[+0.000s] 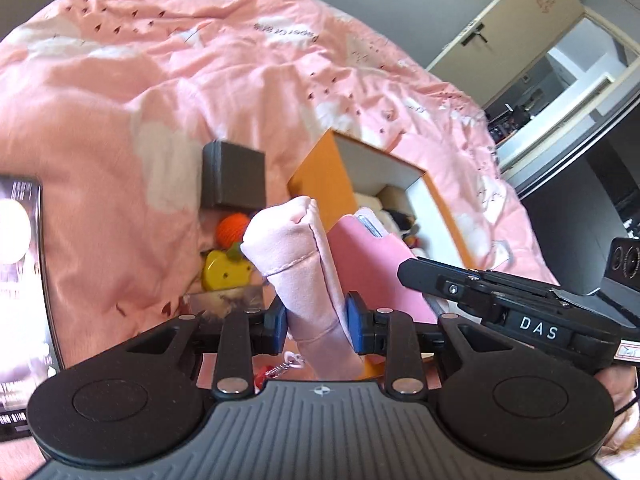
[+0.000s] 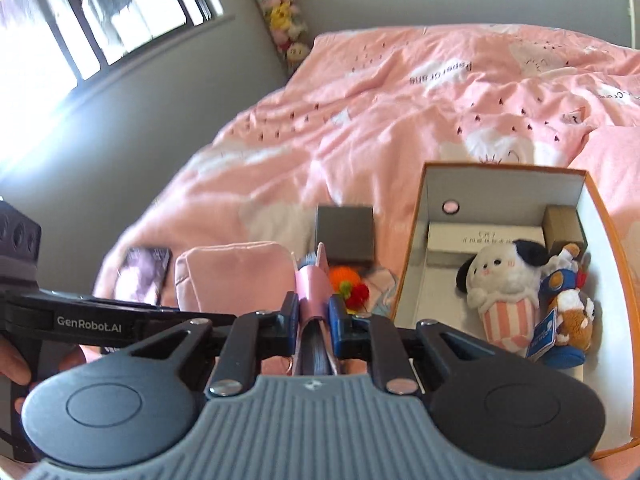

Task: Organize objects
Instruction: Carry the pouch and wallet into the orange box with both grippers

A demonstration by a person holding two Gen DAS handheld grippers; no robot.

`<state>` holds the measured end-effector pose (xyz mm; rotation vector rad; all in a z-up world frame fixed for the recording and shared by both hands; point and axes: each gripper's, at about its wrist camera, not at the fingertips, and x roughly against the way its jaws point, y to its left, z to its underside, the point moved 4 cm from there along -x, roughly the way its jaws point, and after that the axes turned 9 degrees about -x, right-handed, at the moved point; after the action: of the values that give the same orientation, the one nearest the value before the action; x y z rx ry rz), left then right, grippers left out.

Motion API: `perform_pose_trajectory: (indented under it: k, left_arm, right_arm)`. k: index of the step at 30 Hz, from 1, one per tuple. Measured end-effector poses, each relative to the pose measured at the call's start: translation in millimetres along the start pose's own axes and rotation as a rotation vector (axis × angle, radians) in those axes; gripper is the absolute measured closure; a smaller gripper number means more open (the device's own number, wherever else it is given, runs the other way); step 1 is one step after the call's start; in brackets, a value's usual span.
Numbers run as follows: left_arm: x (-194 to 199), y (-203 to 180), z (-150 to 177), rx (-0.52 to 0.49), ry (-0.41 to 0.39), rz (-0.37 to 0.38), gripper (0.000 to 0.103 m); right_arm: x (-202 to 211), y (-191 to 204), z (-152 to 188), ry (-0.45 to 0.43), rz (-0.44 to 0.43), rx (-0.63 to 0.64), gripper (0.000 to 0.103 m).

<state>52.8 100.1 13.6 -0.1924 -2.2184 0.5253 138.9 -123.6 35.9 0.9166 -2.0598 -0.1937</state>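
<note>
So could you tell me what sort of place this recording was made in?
Most likely a bedroom: a bed with a pink duvet, a window beside it, and a door open to another room.

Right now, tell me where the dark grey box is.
The dark grey box lies on the pink bedspread, just left of the orange box, directly behind the orange ball.

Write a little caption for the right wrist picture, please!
Right gripper pinches a pink case beside an orange box holding plush toys on a pink bed.
</note>
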Motion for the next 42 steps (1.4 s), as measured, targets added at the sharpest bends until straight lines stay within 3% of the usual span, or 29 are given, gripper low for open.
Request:
perform_pose_trajectory:
  k: [4,7,11,16,22,30,42]
  left_arm:
    - [6.8,-22.0,-31.0,-0.074,-0.018,0.049,0.070]
    - [2.2,-38.8,-52.8,-0.126,0.005,0.090,0.070]
    - [-26.1,-59.8,-75.8,-0.179,0.093,0.140,0.070]
    - [-76.6,-85.5,-90.9,-0.263,0.219,0.137,0.070]
    - [-139.4,-92.3,-90.0,-0.353,0.416,0.037,0.070]
    - [-180.9,-92.4,-89.4,-0.455,0.583,-0.123,0.070]
    - [-219.4,-82.7,-95.1,-0.409,0.664,-0.190,0.068]
  right_arm:
    - [27.1,-7.8,-21.9,-0.103,-0.021,-0.056,0.087]
    - [39.9,-20.2,-34.7,-0.172,0.019,-0.089,0.087]
    - [42.6,-47.2,-38.4,-0.210,0.076,-0.152,0.087]
    - [32.2,-87.1,-31.2,-0.218,0.135,-0.264,0.087]
    - [10.7,-129.2,-22.4,-0.189,0.118,-0.395,0.087]
    - [-29.3,-140.9,-20.5,-0.113,0.085,-0.404,0.087]
    - [-69.3,-155.9,-25.4,-0.026,0.098,-0.424,0.087]
